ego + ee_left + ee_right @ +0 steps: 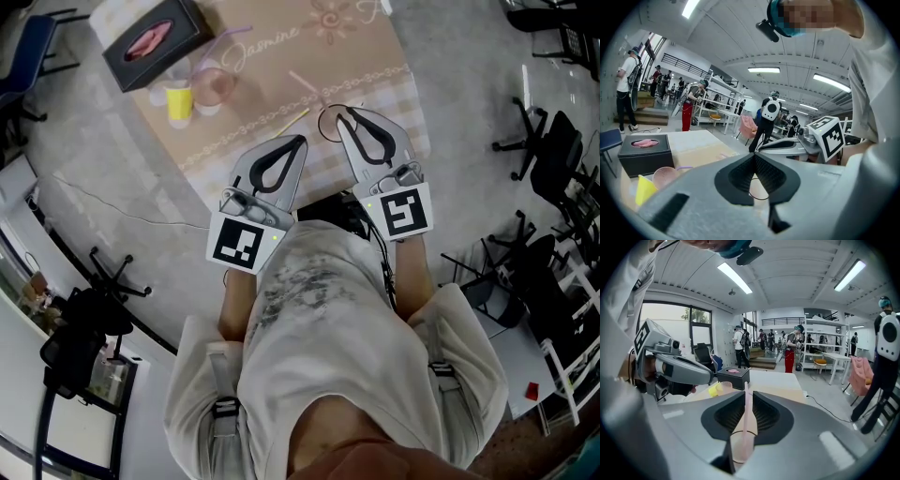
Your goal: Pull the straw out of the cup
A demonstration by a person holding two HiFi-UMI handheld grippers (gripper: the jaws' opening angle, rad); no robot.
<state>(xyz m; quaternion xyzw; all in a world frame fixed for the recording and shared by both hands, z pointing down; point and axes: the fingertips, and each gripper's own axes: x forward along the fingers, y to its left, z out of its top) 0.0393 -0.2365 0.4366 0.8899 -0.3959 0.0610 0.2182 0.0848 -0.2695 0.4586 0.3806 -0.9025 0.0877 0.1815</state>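
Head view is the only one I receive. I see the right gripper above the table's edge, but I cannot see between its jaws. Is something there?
Observer: Yes. In the right gripper view the pink straw runs along the gap of the right gripper. The jaws stand apart and do not seem to press it.
Operator: And the left gripper, does it hold anything?
Observer: No. The left gripper view shows the left gripper with its jaw tips together and nothing between them.
Operator: Is anybody near the table?
Observer: The left gripper view shows a person standing beyond the far side of the table, back turned to it.
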